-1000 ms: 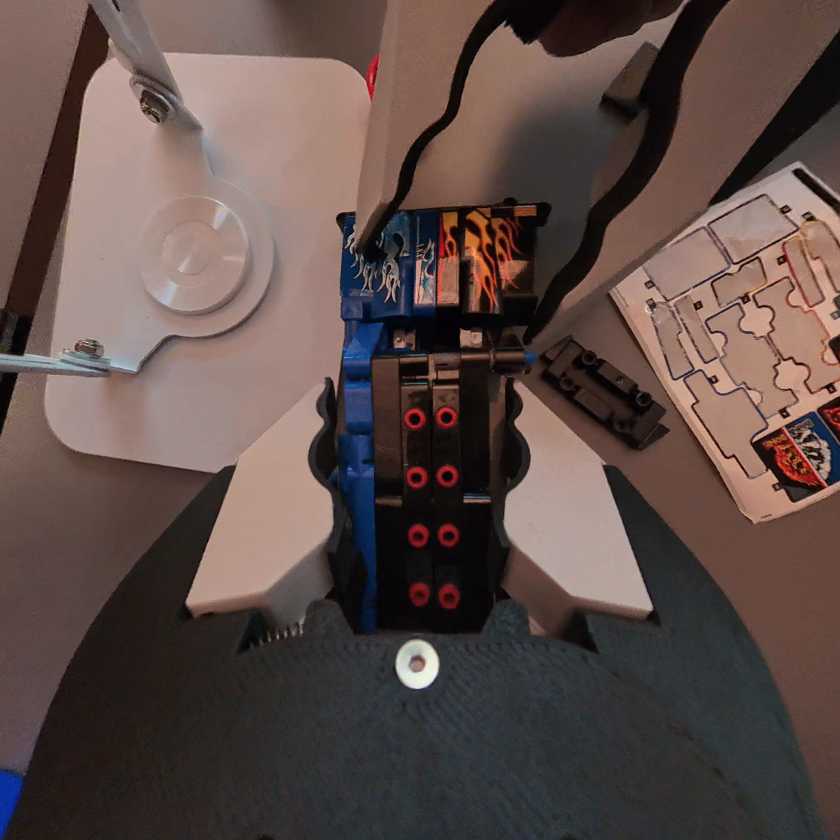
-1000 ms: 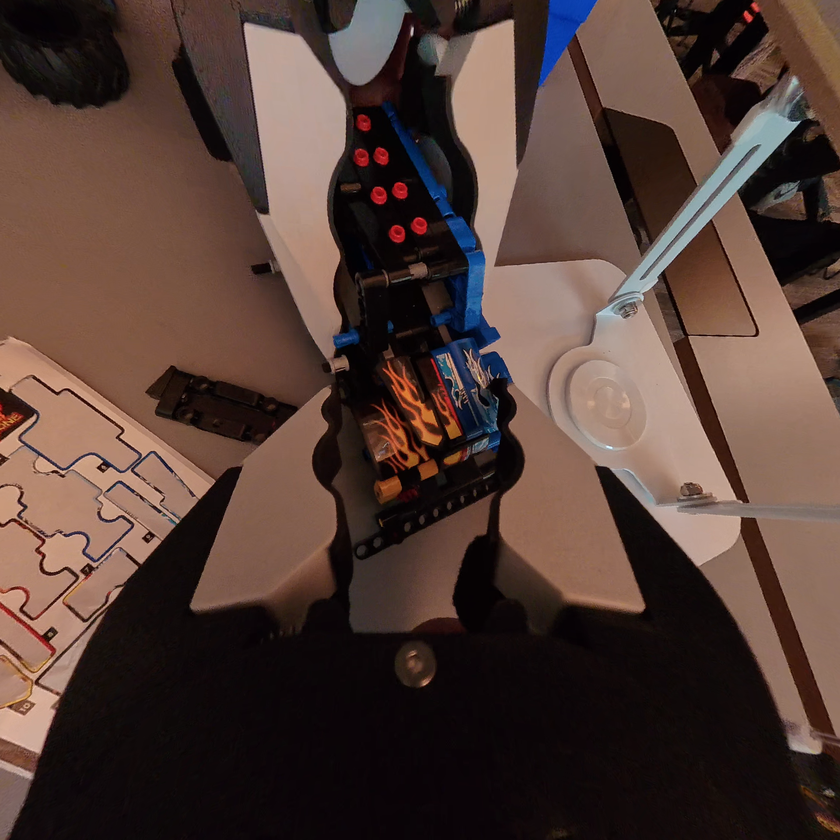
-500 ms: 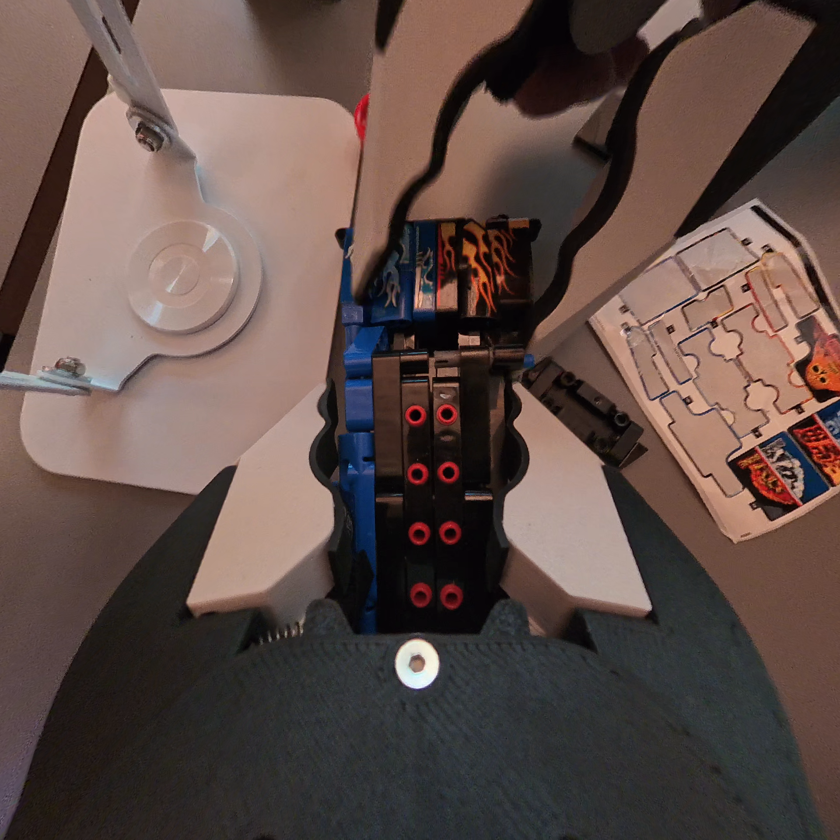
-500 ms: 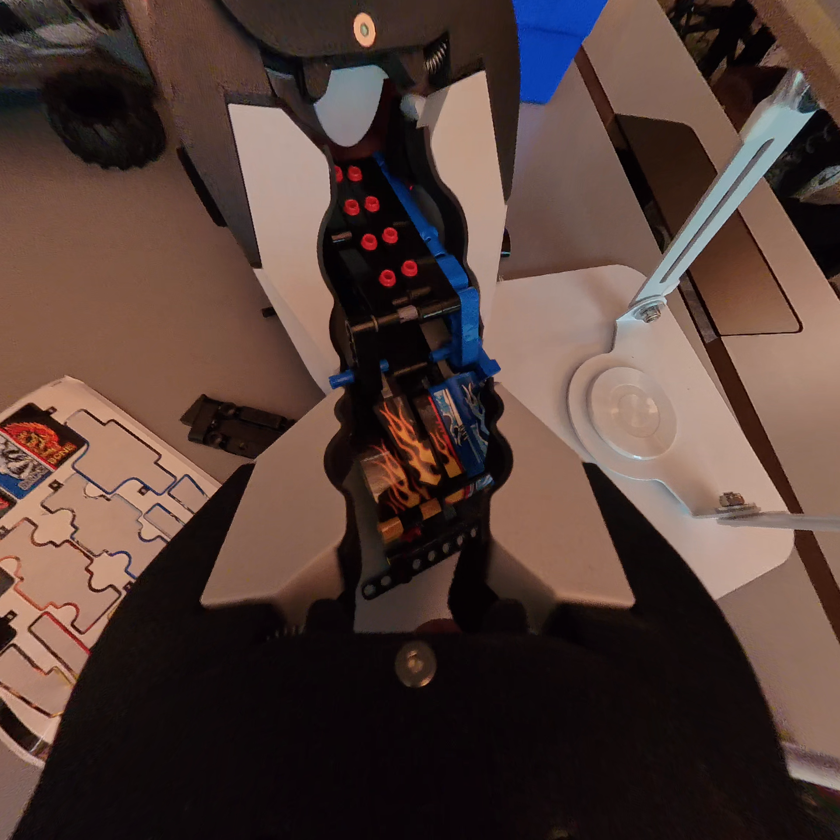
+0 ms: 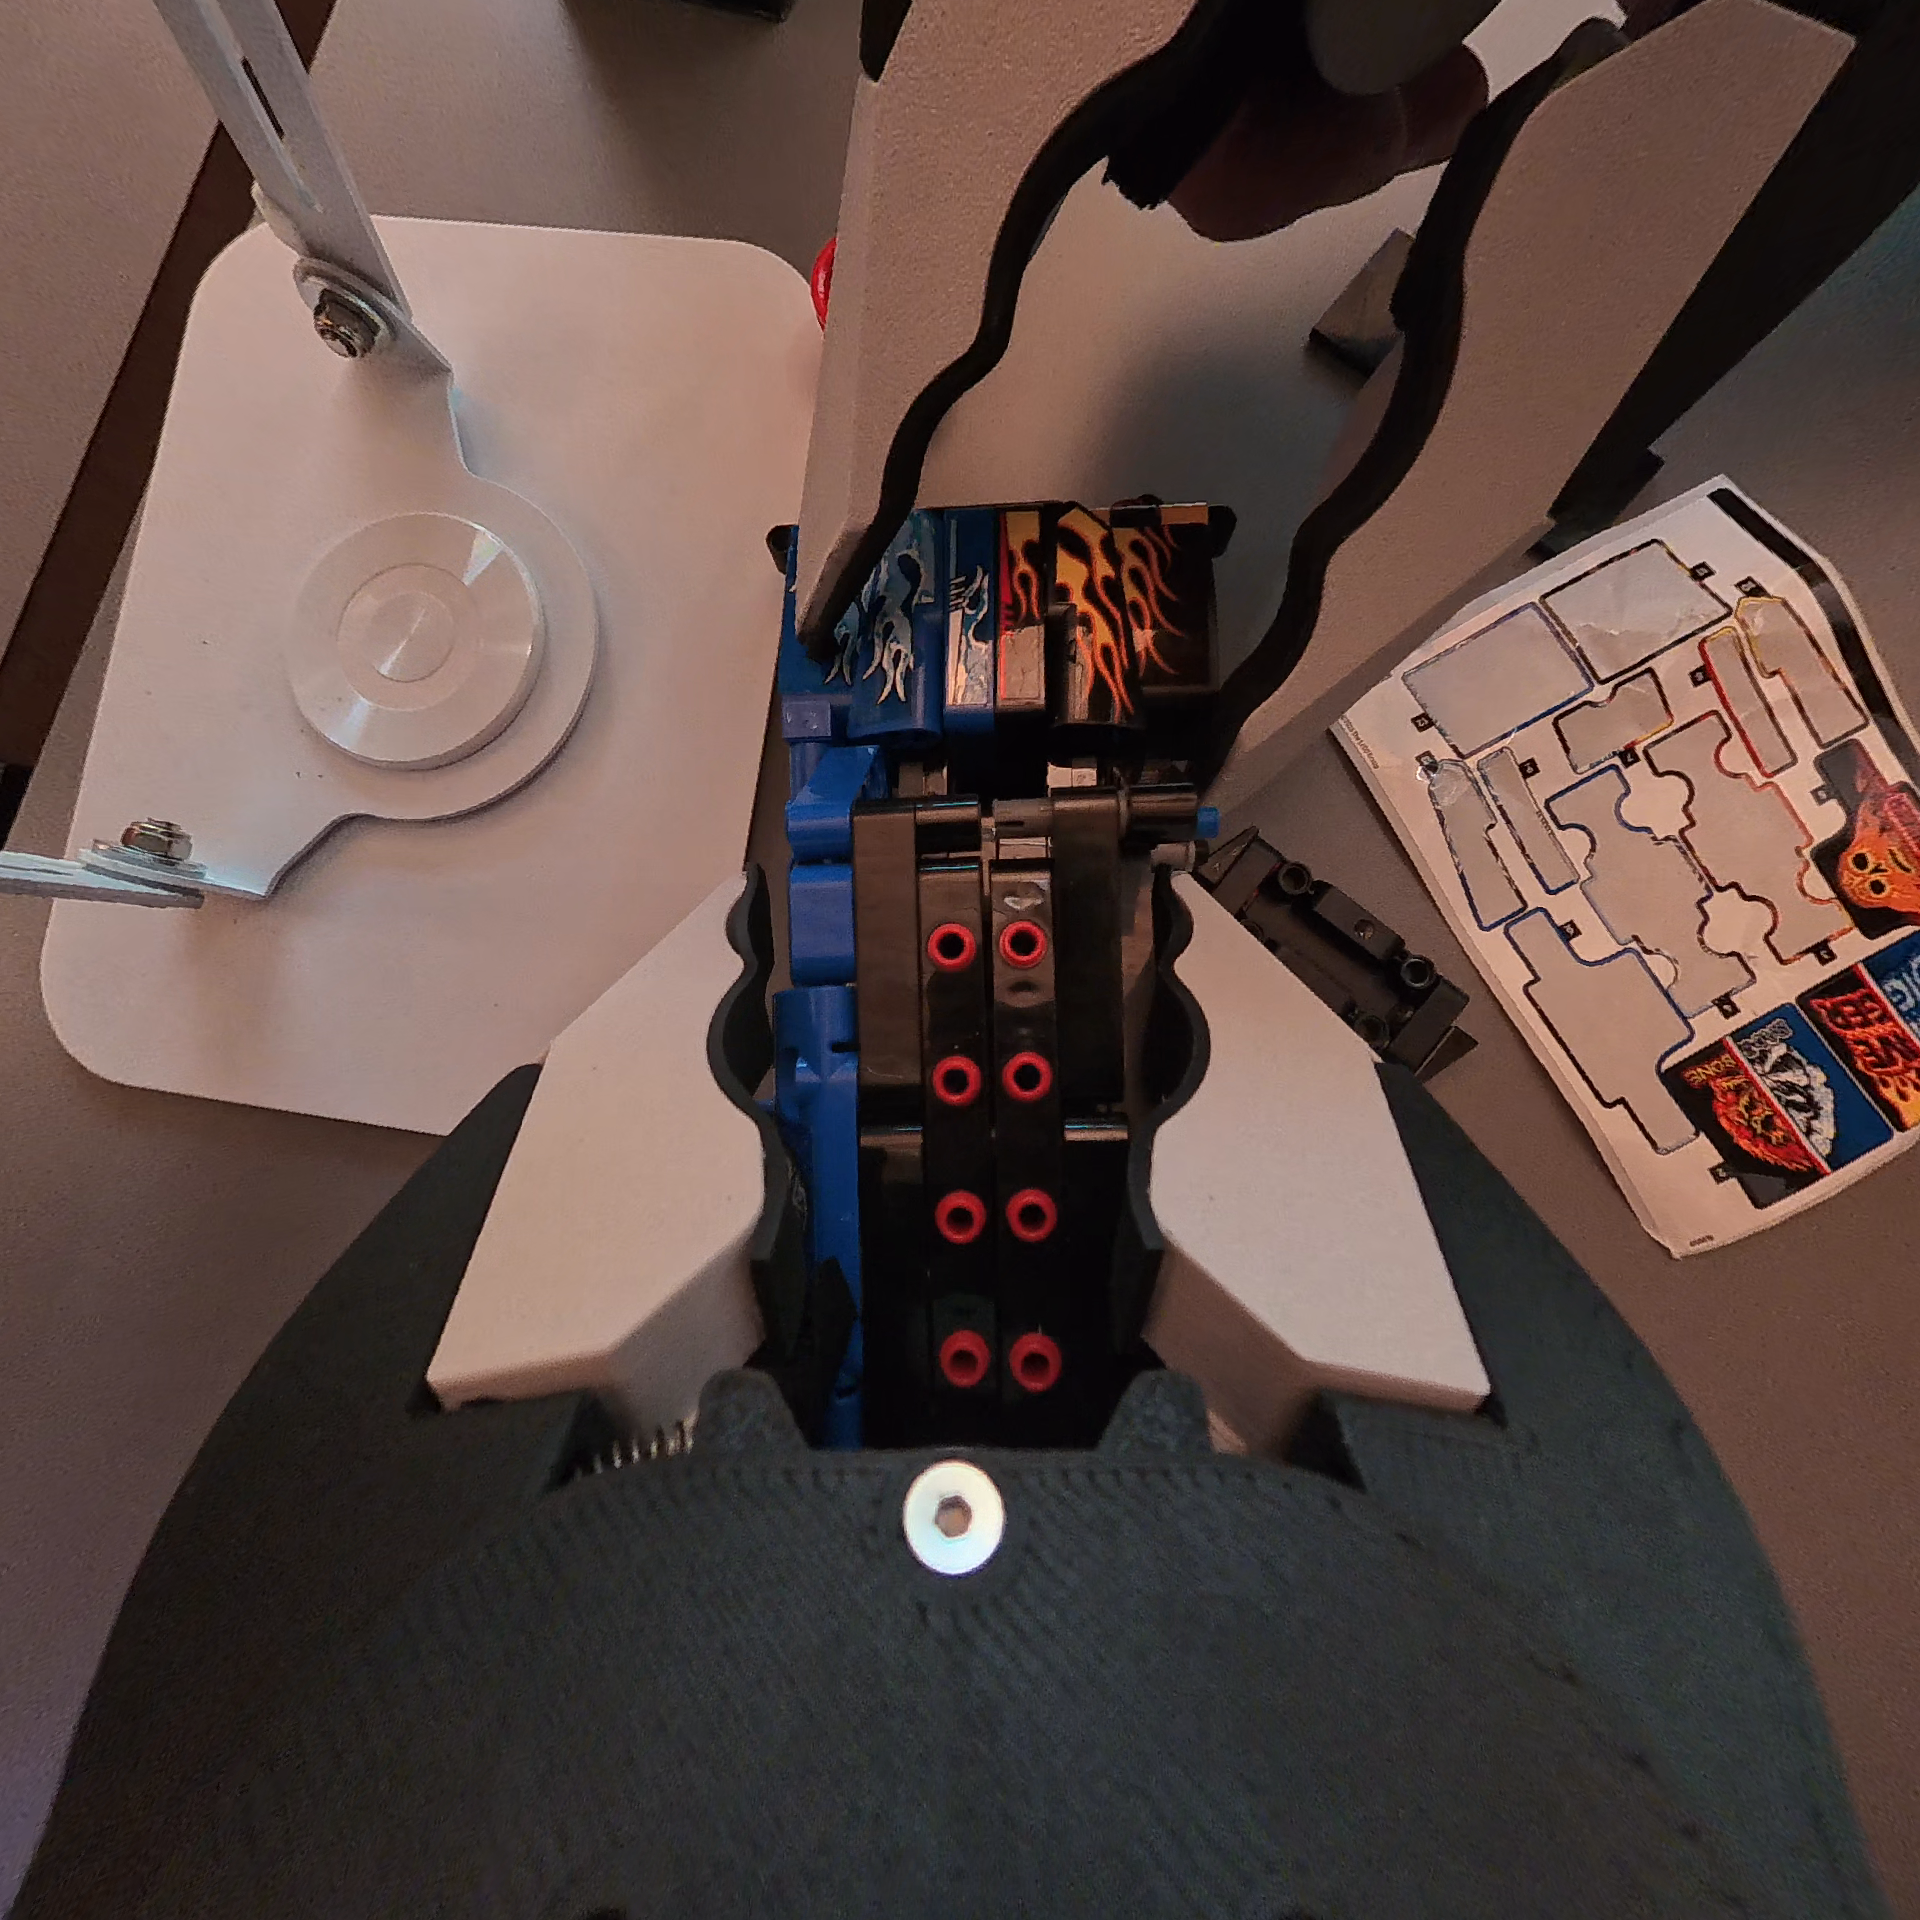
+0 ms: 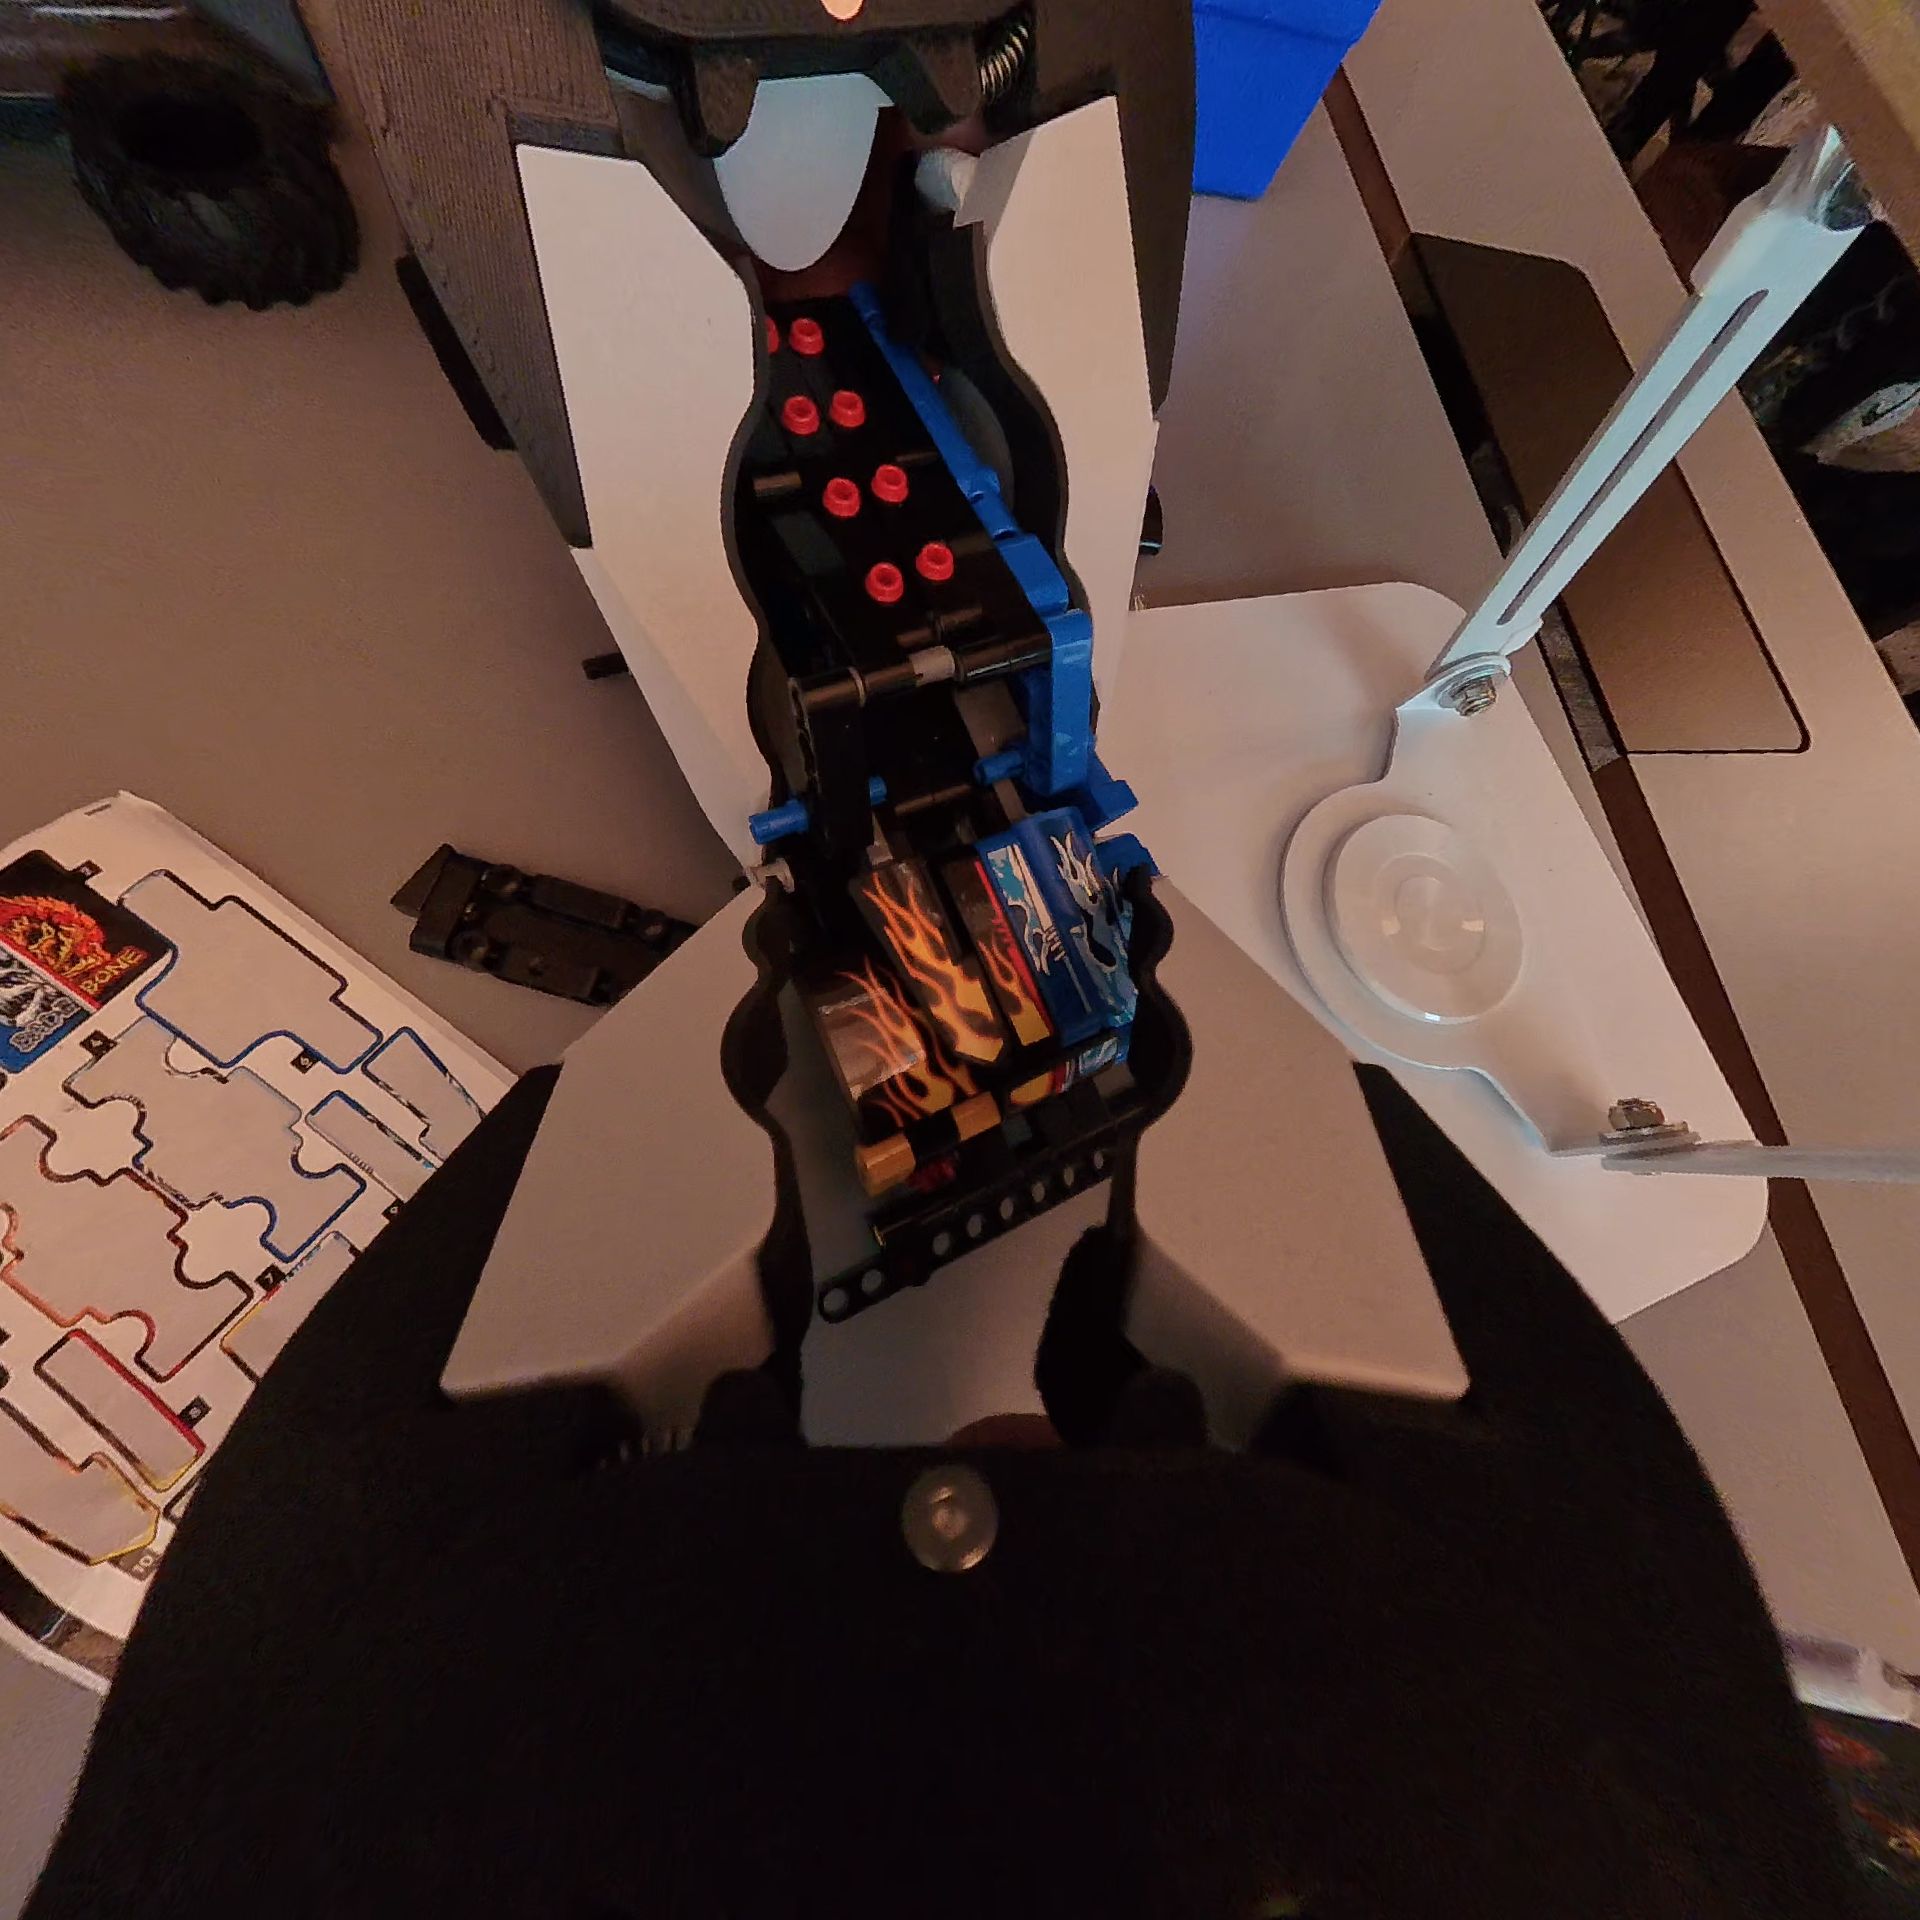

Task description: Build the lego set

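Left gripper (image 5: pixel 961 1049) stays clamped on the model (image 5: pixel 977 1091); right gripper (image 6: pixel 951 1039) has slid further over its flame end, seemingly closed on it.

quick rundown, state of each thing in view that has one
left gripper: shut on the lego truck body
right gripper: shut on its flame-stickered end
lego truck body: held off the table between both grippers
sticker sheet: flat, mostly peeled
black lego piece: loose on table
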{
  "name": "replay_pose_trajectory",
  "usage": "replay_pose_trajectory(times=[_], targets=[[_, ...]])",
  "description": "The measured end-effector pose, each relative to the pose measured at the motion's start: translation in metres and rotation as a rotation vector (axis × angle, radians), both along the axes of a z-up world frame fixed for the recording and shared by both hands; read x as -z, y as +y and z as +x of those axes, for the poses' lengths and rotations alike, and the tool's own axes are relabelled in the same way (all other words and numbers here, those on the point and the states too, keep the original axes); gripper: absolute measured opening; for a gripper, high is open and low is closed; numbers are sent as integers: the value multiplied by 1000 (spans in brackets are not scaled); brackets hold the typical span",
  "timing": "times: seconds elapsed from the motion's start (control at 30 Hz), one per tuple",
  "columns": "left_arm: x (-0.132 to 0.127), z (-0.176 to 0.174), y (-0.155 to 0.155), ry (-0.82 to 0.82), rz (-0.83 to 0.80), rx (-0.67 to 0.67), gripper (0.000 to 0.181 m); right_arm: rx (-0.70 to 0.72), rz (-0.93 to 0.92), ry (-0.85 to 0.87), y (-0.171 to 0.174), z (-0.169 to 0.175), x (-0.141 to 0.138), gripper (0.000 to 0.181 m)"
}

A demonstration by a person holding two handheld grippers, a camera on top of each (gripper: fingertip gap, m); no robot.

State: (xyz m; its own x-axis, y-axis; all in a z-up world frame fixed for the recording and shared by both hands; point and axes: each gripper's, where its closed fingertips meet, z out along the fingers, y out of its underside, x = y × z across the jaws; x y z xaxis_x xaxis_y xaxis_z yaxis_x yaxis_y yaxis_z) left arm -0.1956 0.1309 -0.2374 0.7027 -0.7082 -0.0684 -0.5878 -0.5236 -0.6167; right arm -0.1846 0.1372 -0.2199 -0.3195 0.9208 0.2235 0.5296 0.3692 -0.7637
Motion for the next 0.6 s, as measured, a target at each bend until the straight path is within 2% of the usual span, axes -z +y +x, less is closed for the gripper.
replay_pose_trajectory(times=[0.1,0.17,0.6], targets=[[0,0,0,-4,3,2,72,-6,-16,4,0,1,0,65],[0,0,0,-7,3,2,72,-20,-34,0,-3,2,0,73],[0,1,0,-9,7,6,72,-22,-40,12,-2,2,-1,68]])
